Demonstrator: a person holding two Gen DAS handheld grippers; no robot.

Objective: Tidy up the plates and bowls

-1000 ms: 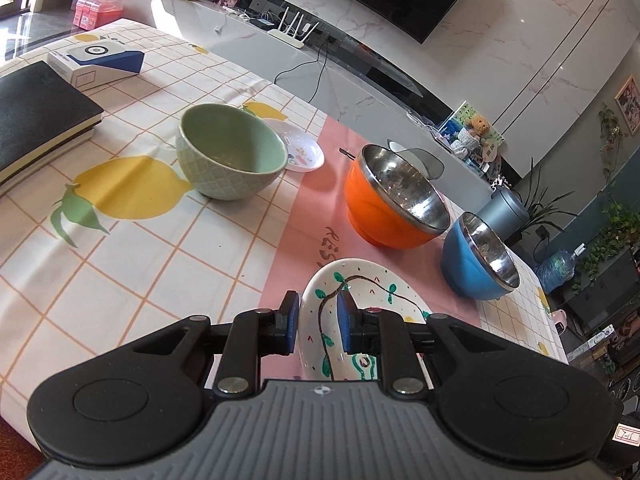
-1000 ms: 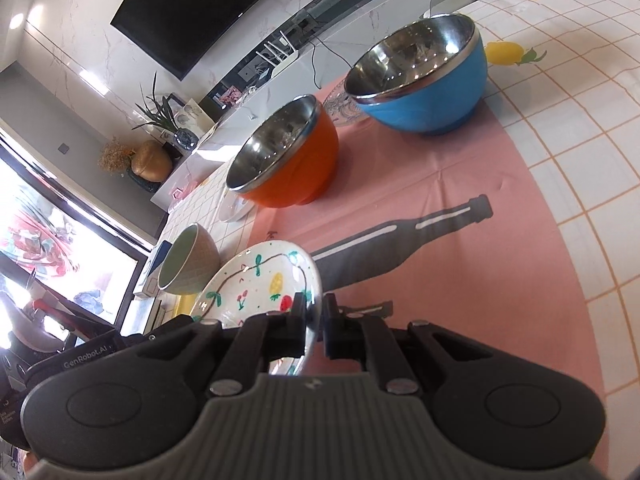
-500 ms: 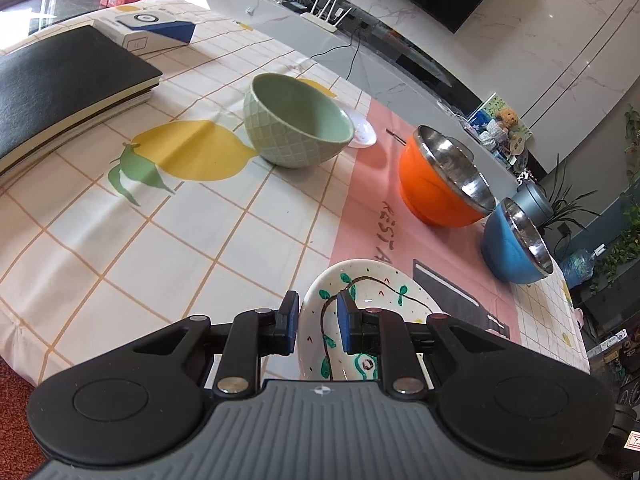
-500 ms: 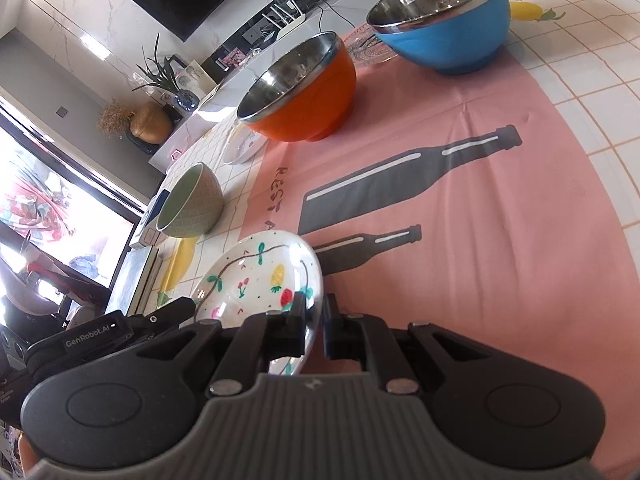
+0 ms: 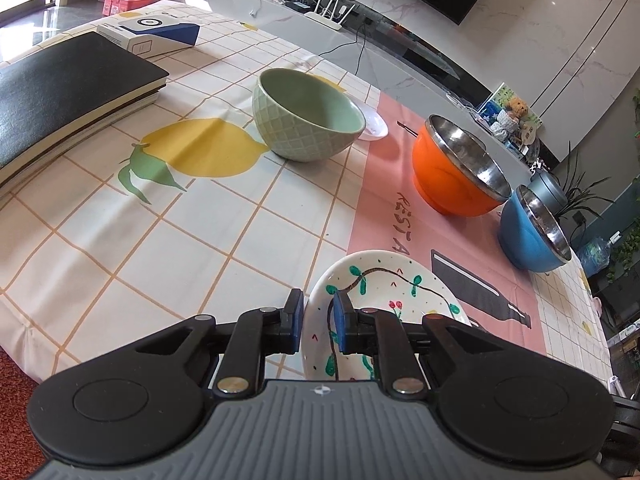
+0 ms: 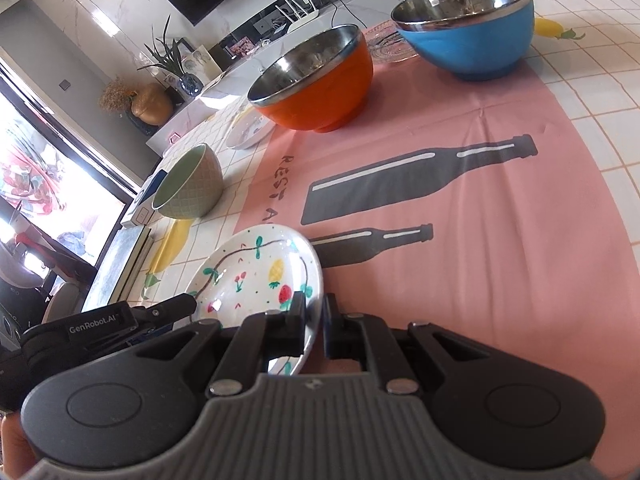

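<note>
A white plate (image 5: 384, 292) painted with fruit and vines lies tilted at the near side of the table. My left gripper (image 5: 318, 316) has its jaws closing on the plate's left rim, which sits between the blue pads. My right gripper (image 6: 314, 316) is shut on the right rim of the same plate (image 6: 256, 272), and a left finger (image 6: 176, 308) shows at its far side. Further back stand a green ceramic bowl (image 5: 308, 120), an orange steel-lined bowl (image 5: 452, 184) and a blue steel-lined bowl (image 5: 528, 240). A small white saucer (image 5: 374, 126) lies behind the green bowl.
A black notebook (image 5: 68, 92) and a white and blue box (image 5: 148, 34) occupy the table's left end. A clear glass plate (image 6: 388, 46) lies behind the blue bowl (image 6: 472, 40). The table's front edge (image 5: 24, 344) is close beneath the left gripper.
Both grippers have drawn back toward the near table edge with the plate between them, so the bowls look farther off. The left jaws stand slightly narrower.
</note>
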